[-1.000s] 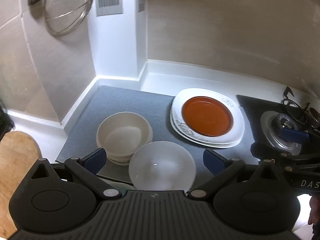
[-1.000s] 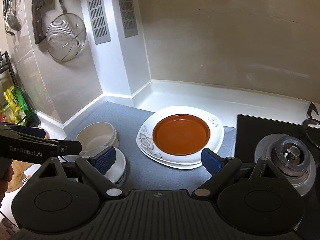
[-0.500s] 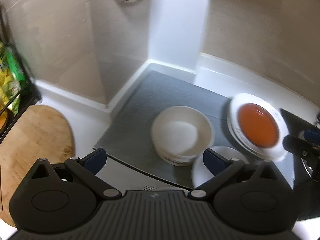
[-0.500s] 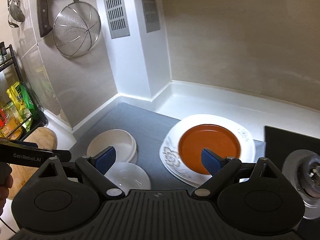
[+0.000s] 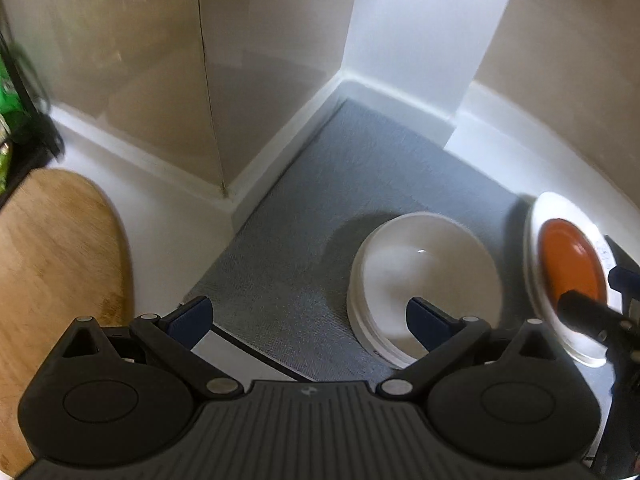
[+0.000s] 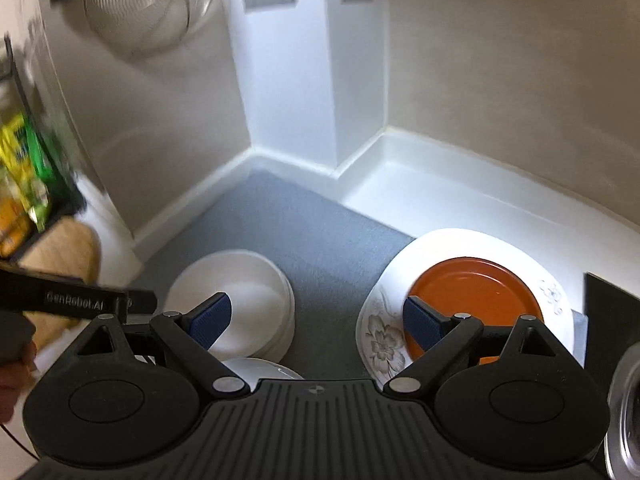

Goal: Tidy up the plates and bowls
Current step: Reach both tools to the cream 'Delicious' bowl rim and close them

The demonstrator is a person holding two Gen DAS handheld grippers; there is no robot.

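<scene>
A stack of cream bowls (image 5: 424,276) (image 6: 240,292) sits on a grey mat (image 5: 320,208) (image 6: 320,248). An orange plate (image 6: 476,296) (image 5: 570,268) lies on white floral plates (image 6: 400,280) (image 5: 536,220) to the right. A white bowl (image 6: 260,368) shows just in front of the cream stack in the right wrist view. My left gripper (image 5: 308,316) is open and empty, above the mat's front edge, left of the bowls. My right gripper (image 6: 316,320) is open and empty, above the mat between bowls and plates.
A wooden cutting board (image 5: 52,264) (image 6: 64,256) lies on the white counter at the left. A rack with packets (image 6: 24,184) stands beyond it. A strainer (image 6: 148,4) hangs on the wall. A gas burner (image 6: 624,412) is at the right edge.
Both grippers have swung left. The left view turned from the bowls and plates toward the wall corner and cutting board. The right view moved closer to the mat. Both jaws stayed open.
</scene>
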